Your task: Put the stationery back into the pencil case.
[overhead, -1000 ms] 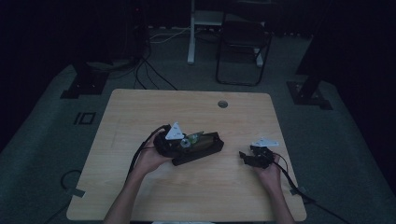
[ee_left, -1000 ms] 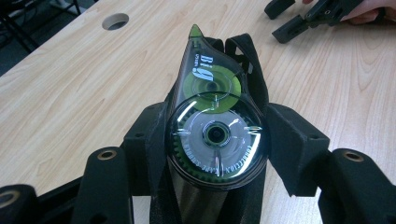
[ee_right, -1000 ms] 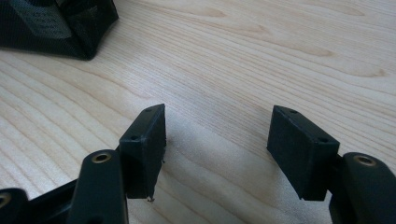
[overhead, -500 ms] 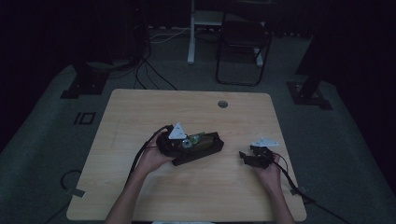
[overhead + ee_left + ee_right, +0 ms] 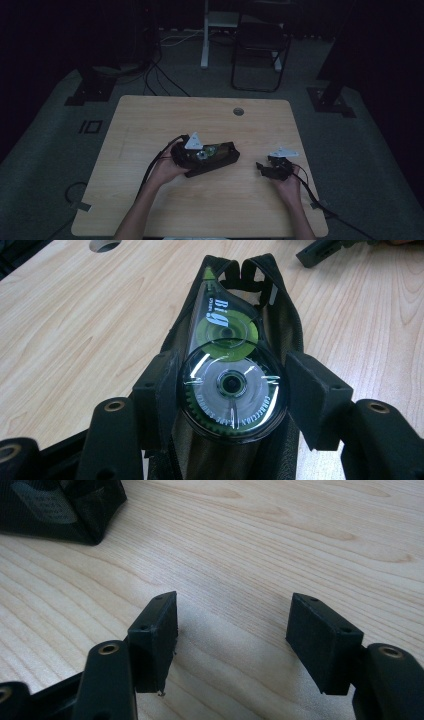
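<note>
A round, clear-shelled correction-tape dispenser with green inner wheels (image 5: 231, 385) lay on top of a long black mesh pencil pouch (image 5: 282, 325) on the pale wooden worktop (image 5: 150, 125), a little toward the near edge from the middle. Its wide round end, with a grey hub and a green toothed ring, faced the camera of the left gripper (image 5: 232, 390); its narrow green tip pointed away toward the pouch's far end. The left gripper's two black jaws stood one at each side of that round end, close against the shell; whether they pressed it could not be told. White print on the clear shell read "BIG", and curved lettering round the hub read "CORRECTION"; the rest was too small to make out. The right gripper (image 5: 232, 630) hovered low near the worktop's right edge, its jaws apart over bare wood, well clear of the pouch.
</note>
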